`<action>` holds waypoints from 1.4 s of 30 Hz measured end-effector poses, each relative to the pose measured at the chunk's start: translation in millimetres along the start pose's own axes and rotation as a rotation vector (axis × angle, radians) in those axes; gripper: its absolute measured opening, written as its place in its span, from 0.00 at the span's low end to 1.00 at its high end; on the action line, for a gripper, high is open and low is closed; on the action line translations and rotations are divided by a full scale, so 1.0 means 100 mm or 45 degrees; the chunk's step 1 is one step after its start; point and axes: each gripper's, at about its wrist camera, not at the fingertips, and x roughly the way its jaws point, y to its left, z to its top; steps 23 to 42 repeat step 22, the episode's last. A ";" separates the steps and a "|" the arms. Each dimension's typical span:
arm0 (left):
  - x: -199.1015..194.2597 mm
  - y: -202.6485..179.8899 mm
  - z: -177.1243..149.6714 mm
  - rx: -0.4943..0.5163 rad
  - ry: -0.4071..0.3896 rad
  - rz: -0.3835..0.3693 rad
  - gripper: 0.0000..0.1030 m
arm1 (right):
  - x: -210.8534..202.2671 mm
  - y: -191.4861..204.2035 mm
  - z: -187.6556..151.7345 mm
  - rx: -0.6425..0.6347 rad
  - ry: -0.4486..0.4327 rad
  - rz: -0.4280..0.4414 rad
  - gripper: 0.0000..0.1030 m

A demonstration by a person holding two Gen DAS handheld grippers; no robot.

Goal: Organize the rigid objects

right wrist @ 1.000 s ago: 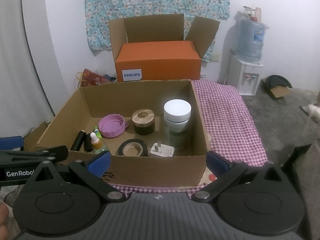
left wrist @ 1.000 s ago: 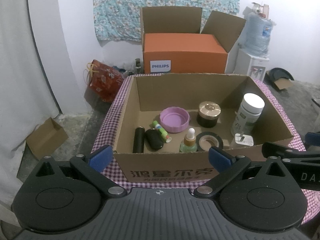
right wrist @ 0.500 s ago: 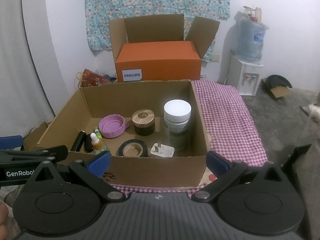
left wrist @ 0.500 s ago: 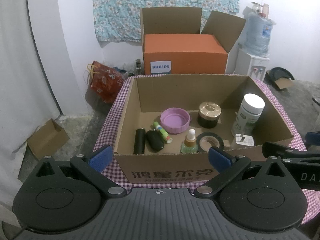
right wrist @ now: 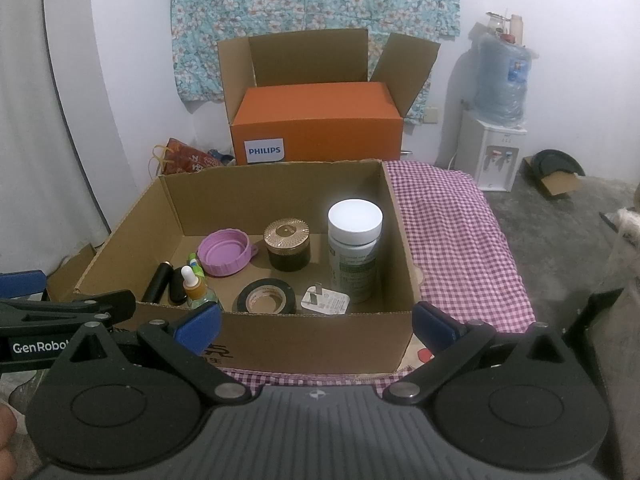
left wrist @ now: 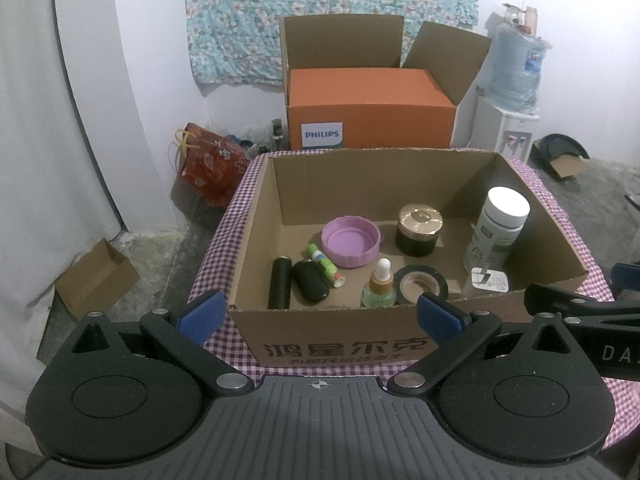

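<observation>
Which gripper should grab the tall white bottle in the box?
Probably the right gripper: open and empty, it faces the white bottle, which stands at the cardboard box's right end. The left gripper faces the left items.

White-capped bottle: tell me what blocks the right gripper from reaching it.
The cardboard box's near wall stands between the open right gripper and the white-capped bottle; a white plug lies at the bottle's foot. From above, nothing visible blocks.
</observation>
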 end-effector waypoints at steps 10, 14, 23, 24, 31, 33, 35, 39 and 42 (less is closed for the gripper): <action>0.00 -0.01 0.00 -0.001 0.008 -0.003 0.99 | 0.01 -0.01 0.01 0.001 0.004 0.002 1.00; 0.00 -0.01 0.00 0.000 0.009 -0.003 0.99 | 0.01 -0.01 0.01 0.002 0.004 0.002 1.00; 0.00 0.00 0.00 0.000 0.009 -0.004 0.99 | 0.01 -0.01 0.00 0.002 0.005 0.003 1.00; 0.00 0.00 0.00 0.000 0.009 -0.004 0.99 | 0.01 -0.01 0.00 0.002 0.005 0.003 1.00; 0.00 0.00 0.00 0.000 0.009 -0.004 0.99 | 0.01 -0.01 0.00 0.002 0.005 0.003 1.00; 0.00 0.00 0.00 0.000 0.009 -0.004 0.99 | 0.01 -0.01 0.00 0.002 0.005 0.003 1.00; 0.00 0.00 0.00 0.000 0.009 -0.004 0.99 | 0.01 -0.01 0.00 0.002 0.005 0.003 1.00; 0.00 0.00 0.00 0.000 0.009 -0.004 0.99 | 0.01 -0.01 0.00 0.002 0.005 0.003 1.00; 0.00 0.00 0.00 0.000 0.009 -0.004 0.99 | 0.01 -0.01 0.00 0.002 0.005 0.003 1.00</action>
